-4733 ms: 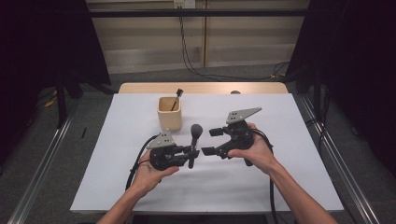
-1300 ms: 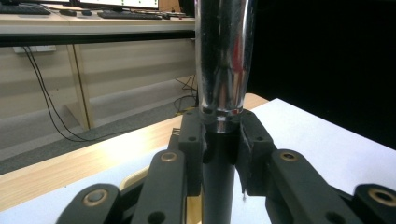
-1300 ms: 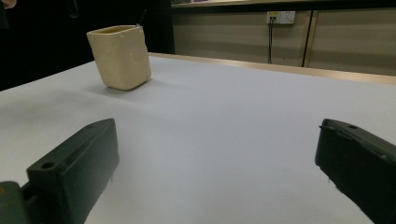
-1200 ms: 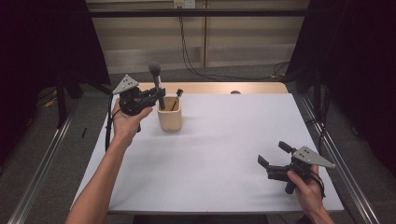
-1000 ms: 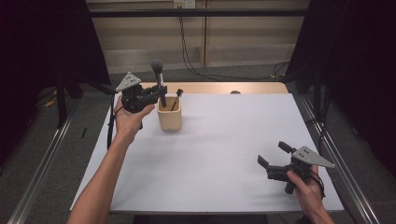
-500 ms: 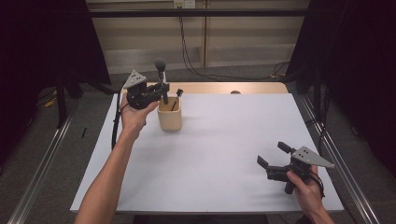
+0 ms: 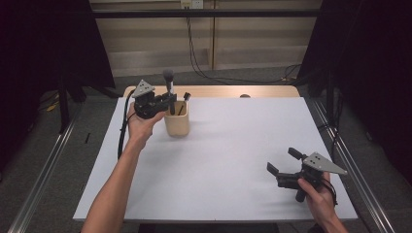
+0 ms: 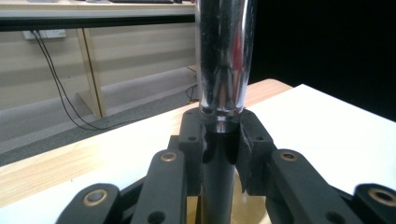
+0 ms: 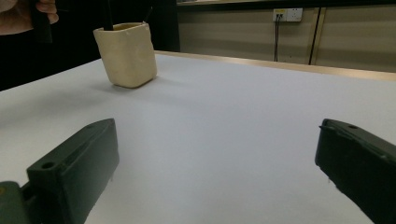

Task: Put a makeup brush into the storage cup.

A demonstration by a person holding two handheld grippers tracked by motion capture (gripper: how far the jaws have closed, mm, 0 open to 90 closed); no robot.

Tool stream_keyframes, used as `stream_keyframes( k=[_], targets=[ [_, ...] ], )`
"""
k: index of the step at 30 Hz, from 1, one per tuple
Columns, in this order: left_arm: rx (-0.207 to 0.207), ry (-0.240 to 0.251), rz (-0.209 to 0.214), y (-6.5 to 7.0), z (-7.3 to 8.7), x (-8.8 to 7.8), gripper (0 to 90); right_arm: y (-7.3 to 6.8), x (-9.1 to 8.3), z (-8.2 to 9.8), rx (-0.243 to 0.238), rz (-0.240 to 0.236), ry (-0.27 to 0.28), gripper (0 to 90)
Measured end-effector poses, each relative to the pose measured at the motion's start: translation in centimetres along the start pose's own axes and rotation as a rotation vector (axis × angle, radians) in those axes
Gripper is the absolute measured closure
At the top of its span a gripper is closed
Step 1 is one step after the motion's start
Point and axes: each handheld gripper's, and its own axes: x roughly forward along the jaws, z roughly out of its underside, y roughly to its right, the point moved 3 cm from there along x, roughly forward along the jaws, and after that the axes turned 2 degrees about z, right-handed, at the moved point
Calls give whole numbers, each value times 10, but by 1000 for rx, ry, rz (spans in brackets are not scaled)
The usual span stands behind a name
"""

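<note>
A black makeup brush (image 7: 168,76) with a shiny metal ferrule (image 8: 219,70) stands upright, head up. My left gripper (image 7: 170,100) is shut on its dark handle (image 8: 217,182). The handle's lower end dips into the beige cup (image 7: 177,124) at the table's far left. Another dark-tipped stick (image 7: 185,97) leans in that cup. My right gripper (image 7: 283,160) rests low at the table's near right, open with nothing between its jaws (image 9: 217,135). The right gripper view has the cup (image 9: 126,53) far off at upper left.
The white table top (image 7: 218,160) has a wooden strip (image 7: 233,91) along its far edge. Metal rails (image 7: 43,170) run along both sides on the floor. A cable (image 7: 122,131) trails from the left gripper along the forearm.
The left hand has sunk with the brush, bringing the handle down into the cup. The right gripper has stayed where it was.
</note>
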Motion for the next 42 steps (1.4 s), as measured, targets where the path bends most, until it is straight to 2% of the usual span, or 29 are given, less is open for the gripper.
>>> stream_keyframes(
  k=[3, 9, 20, 29, 37, 42],
  targets=[
    [12, -12, -10, 0, 4, 1, 745, 0, 0, 0, 2, 7, 5, 0],
    [13, -25, 0, 1, 13, 4, 745, 1, 0, 0, -3, 9, 4, 0],
    [3, -49, 1, -1, 25, 5, 745, 0, 0, 0, -7, 7, 3, 0],
    [-1, -60, 7, 0, 29, 6, 744, -1, 1, 1, -6, 2, 1, 0],
    [-4, -76, -5, 1, 30, 7, 738, 0, 1, 1, -2, 4, 1, 0],
    [-13, -68, -6, 2, 29, 7, 652, 0, 1, 1, 2, 3, -4, 0]
  ],
)
